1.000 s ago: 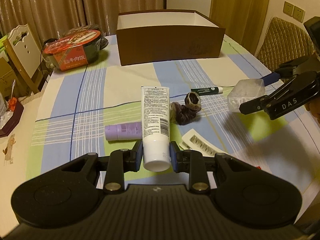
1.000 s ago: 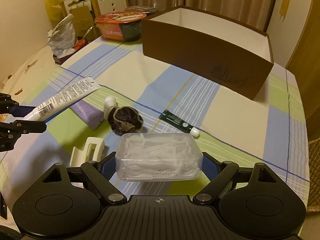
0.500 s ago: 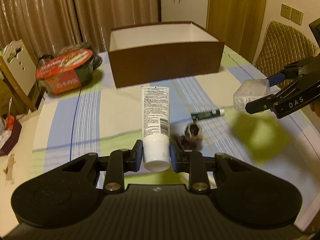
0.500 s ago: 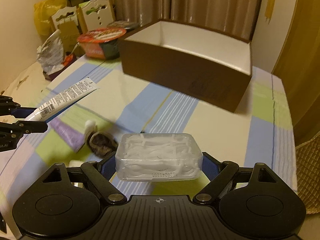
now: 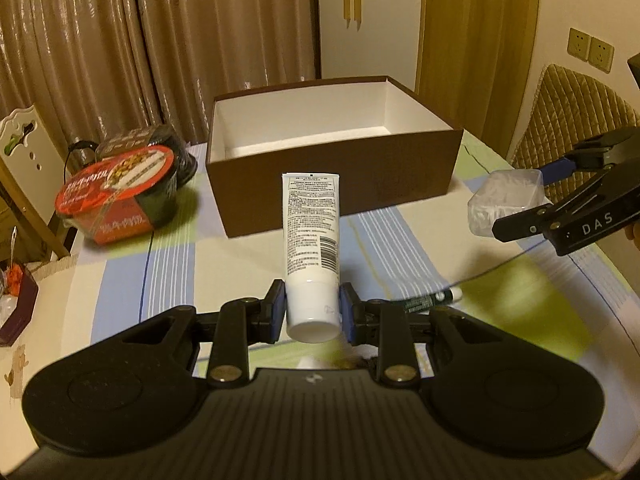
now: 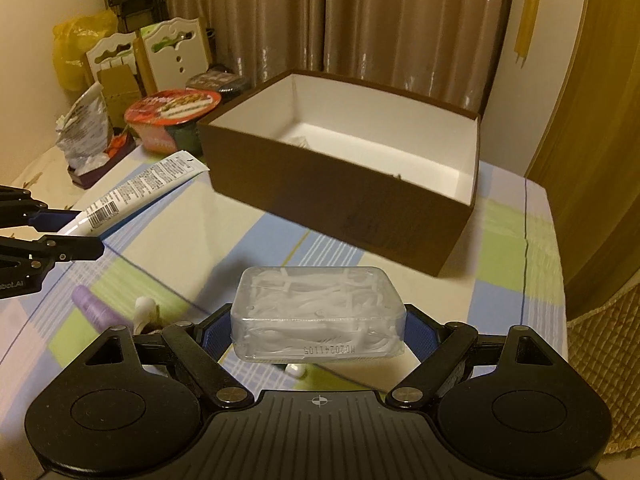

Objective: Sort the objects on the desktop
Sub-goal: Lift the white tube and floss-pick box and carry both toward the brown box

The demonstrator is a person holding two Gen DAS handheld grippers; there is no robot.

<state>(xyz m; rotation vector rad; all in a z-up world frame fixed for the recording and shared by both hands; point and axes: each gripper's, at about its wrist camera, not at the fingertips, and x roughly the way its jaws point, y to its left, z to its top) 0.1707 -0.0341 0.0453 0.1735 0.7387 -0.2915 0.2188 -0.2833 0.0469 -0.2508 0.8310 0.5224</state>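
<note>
Both grippers have lifted closer to the brown box [image 5: 336, 168] since 1 second ago: left gripper [image 5: 312, 312] clamps the white tube [image 5: 311, 240], right gripper [image 6: 318, 332] clamps the clear floss-pick case [image 6: 316, 312], both held level above the table.

Dim, warm yellow indoor light, soft shadows, strong fisheye bending with dark corners, slight motion blur

A white tube [image 5: 311, 248] and a clear floss-pick case [image 6: 318, 314] are held aloft before the open brown box [image 6: 340, 184].

Red noodle bowl [image 5: 116, 192] beside curtains [image 5: 160, 40]; quilted chair [image 5: 572, 112].
</note>
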